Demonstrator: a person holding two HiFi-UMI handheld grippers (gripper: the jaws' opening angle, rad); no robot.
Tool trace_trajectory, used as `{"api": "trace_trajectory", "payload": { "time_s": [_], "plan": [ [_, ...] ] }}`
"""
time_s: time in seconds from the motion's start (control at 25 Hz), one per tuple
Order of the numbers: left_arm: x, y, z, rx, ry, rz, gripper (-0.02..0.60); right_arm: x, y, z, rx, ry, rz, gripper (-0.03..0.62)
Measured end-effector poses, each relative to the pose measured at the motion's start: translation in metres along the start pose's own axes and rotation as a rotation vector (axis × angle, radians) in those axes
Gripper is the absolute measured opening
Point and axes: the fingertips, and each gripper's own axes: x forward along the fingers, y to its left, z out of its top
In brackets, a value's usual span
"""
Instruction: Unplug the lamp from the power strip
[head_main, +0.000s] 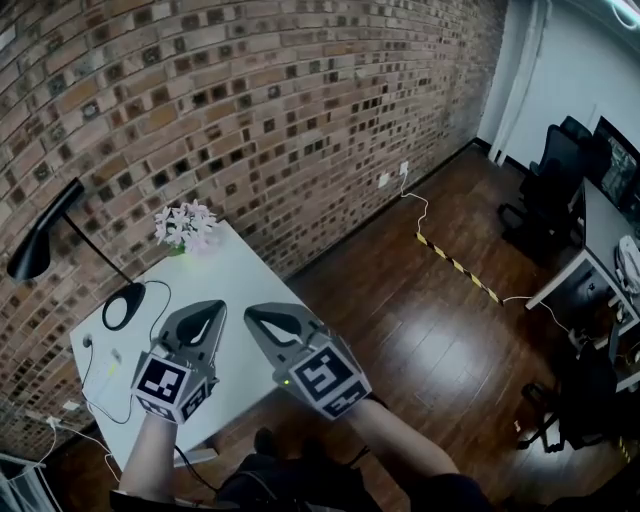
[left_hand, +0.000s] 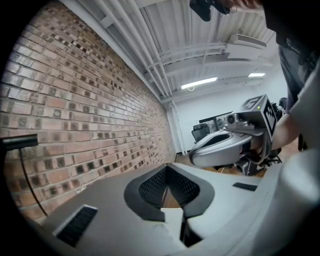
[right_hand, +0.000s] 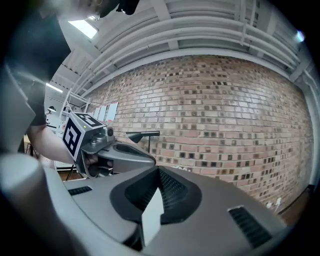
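Holding left tongs (head_main: 212, 312) and right tongs (head_main: 256, 316) shut and empty, side by side over the table's (head_main: 240, 270) near edge. Well apart from the lamp (head_main: 122, 305) at far left, with its cord (head_main: 167, 296) and what looks like a dark plug (head_main: 88, 342) by the left edge (strip itself hard to make out). Swing left, open one pair, pinch the plug body rather than the cord, brace the strip, pull straight out.

You face a brick wall (head_main: 250, 100) over a dark wood floor (head_main: 400, 330); a white table (head_main: 235, 285) stands beside it, black chairs (head_main: 552, 175) and a desk (head_main: 600, 215) at your right, strip lights (left_hand: 199, 83) overhead.
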Motion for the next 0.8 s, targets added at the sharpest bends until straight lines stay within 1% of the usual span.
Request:
{"api": "trace_trajectory", "payload": {
  "time_s": [0.12,0.2,0.32,0.4,0.48,0.6,0.8],
  "plan": [
    [0.019,-0.01,0.01,0.001,-0.033,-0.067,-0.006,-0.015,-0.02,0.004,0.001,0.003,-0.067,0.003],
    [0.029,-0.015,0.01,-0.002,-0.035,-0.104,-0.006,-0.022,-0.028,0.004,0.0,0.009,-0.109,0.003],
    [0.036,-0.019,0.009,-0.016,-0.054,-0.15,-0.006,-0.026,-0.034,-0.001,-0.005,0.035,-0.161,0.003],
    [0.042,-0.02,0.01,-0.021,-0.089,-0.187,-0.006,-0.026,-0.037,-0.003,-0.009,0.052,-0.191,0.003],
    [0.047,-0.019,0.009,-0.03,-0.101,-0.217,-0.006,-0.02,-0.039,-0.003,-0.023,0.072,-0.208,0.003],
    [0.054,-0.013,0.002,-0.042,-0.086,-0.246,-0.006,-0.01,-0.035,-0.005,-0.043,0.115,-0.212,0.003],
    [0.064,0.009,-0.005,-0.075,-0.108,-0.283,-0.006,0.01,-0.045,-0.009,-0.032,0.151,-0.249,0.003]
  ]
}}
